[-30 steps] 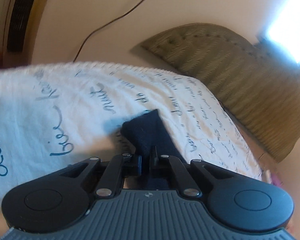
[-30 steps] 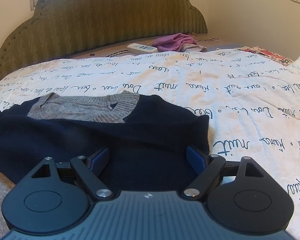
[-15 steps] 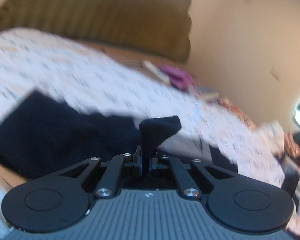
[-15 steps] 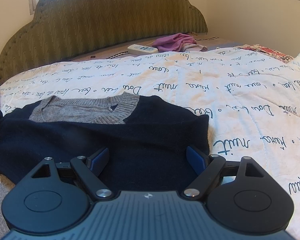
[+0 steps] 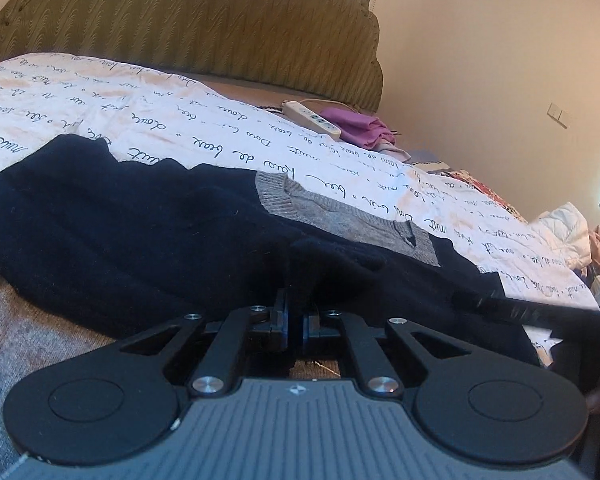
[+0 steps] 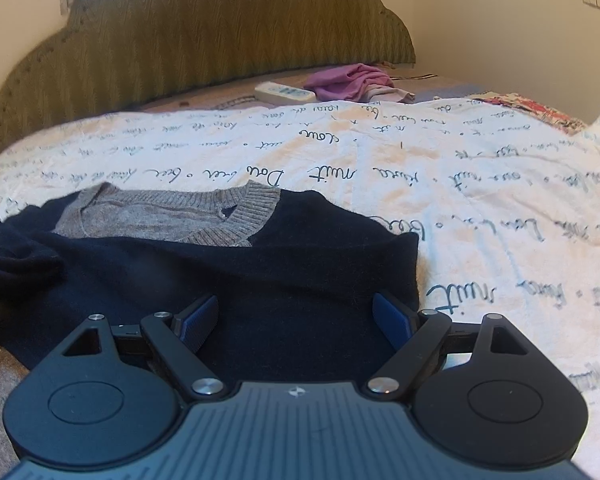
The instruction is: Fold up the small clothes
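A navy sweater with a grey knit collar lies flat on the white bedspread with script lettering. It also shows in the left wrist view, collar to the right. My left gripper is shut on a navy sleeve fold laid over the sweater's body. My right gripper is open and empty, low over the sweater's right half, its blue pads apart.
An olive padded headboard stands behind. A white remote and a purple garment lie near it. Patterned cloth sits at the far right. A grey blanket edge is at the near left.
My left gripper has swung right with the sleeve and brought it down across the sweater's body. The right gripper has stayed nearly still and open.
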The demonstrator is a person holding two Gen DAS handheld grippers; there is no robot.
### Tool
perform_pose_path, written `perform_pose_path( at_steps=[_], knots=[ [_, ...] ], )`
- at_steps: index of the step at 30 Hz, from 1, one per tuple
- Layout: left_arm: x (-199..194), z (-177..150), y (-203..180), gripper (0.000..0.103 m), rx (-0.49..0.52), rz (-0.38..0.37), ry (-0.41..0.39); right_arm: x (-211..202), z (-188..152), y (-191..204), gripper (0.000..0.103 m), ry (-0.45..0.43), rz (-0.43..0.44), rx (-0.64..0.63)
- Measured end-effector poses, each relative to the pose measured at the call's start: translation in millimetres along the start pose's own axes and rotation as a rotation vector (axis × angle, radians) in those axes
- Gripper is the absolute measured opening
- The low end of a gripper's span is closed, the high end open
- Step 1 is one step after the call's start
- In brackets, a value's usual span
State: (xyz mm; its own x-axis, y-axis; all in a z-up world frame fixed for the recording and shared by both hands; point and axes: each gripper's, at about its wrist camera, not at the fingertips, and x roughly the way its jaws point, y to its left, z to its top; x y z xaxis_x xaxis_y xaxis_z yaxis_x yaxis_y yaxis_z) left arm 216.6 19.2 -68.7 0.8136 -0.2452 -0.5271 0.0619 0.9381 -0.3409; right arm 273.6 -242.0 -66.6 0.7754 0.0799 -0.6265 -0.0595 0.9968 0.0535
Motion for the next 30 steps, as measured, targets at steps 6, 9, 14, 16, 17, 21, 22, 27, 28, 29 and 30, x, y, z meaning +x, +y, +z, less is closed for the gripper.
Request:
perform_pose_path(
  at_steps=[6, 9, 14, 16, 17, 21, 22, 27, 28, 29, 30],
  knots=[
    [0, 2, 4, 0.009, -0.024, -0.019, 0.003, -28, 37, 38, 0.09, 0.104, 0.417, 0.19],
    [0, 2, 6, 0.009, -0.036, -0.026, 0.003, -1, 44, 57, 0.09, 0.307, 0.56, 0.301],
    [1, 2, 7, 0.009, -0.046, -0.034, 0.004, 20, 39, 77, 0.089, 0.421, 0.569, 0.334],
    [0, 3, 8, 0.01, -0.054, -0.04, 0.004, 22, 39, 82, 0.089, 0.435, 0.568, 0.33],
    [0, 3, 9, 0.01, -0.057, -0.042, 0.005, 23, 40, 83, 0.089, 0.441, 0.566, 0.327],
    [0, 3, 10, 0.01, -0.061, -0.046, 0.005, 28, 41, 83, 0.089, 0.468, 0.559, 0.33],
    [0, 3, 10, 0.012, -0.062, -0.045, 0.005, 29, 41, 82, 0.089, 0.472, 0.558, 0.334],
    [-2, 3, 8, 0.02, -0.05, -0.049, 0.004, 34, 41, 83, 0.09, 0.479, 0.558, 0.34],
    [-6, 3, 7, 0.021, -0.038, -0.052, -0.002, 35, 41, 83, 0.09, 0.479, 0.558, 0.339],
    [-11, 3, 6, 0.024, -0.023, -0.054, -0.011, 35, 41, 83, 0.089, 0.479, 0.56, 0.34],
    [-18, 2, 5, 0.03, -0.008, -0.058, -0.018, 35, 41, 82, 0.089, 0.479, 0.563, 0.342]
  ],
)
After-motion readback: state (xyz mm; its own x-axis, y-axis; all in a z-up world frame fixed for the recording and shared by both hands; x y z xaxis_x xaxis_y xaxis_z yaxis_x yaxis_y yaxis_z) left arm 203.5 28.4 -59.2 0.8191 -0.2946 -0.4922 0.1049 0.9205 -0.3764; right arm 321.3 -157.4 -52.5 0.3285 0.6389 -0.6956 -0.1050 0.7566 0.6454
